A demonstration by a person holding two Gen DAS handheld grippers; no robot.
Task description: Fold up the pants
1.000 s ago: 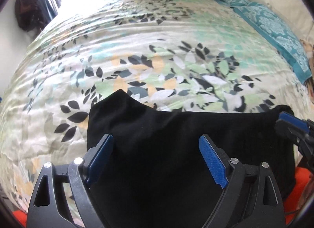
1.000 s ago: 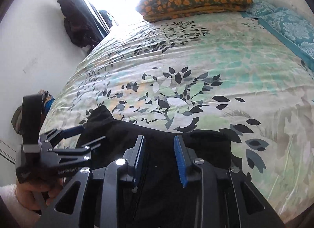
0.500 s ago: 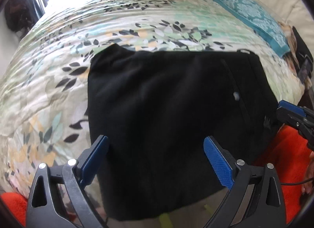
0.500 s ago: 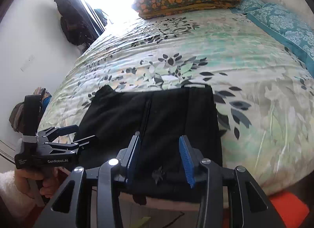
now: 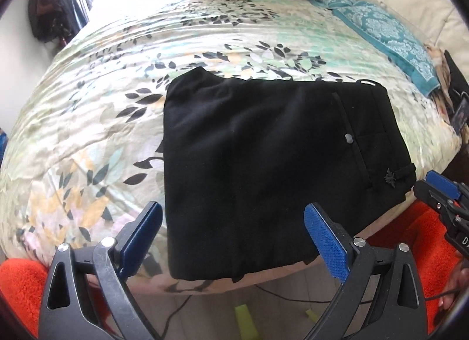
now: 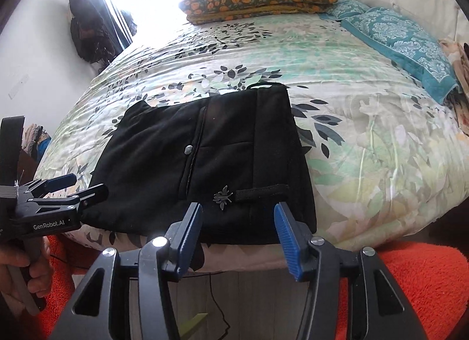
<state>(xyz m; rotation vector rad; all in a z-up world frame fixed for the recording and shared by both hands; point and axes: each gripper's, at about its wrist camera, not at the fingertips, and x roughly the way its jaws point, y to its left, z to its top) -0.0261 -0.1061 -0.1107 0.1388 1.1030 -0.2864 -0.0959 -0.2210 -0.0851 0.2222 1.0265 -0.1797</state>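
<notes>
Bedspread [image 5: 88,146] bears folded black pants [image 5: 263,164] (near edge overhanging, underside hidden); both grippers' jaws wide, empty.

The black pants [image 5: 263,170] lay folded into a flat, roughly square bundle on the near part of the bed, its near edge hanging slightly over the bedside. The waistband with a belt loop was on the right, and a small metal ornament [image 6: 222,195] sat near the near-right corner.
</notes>
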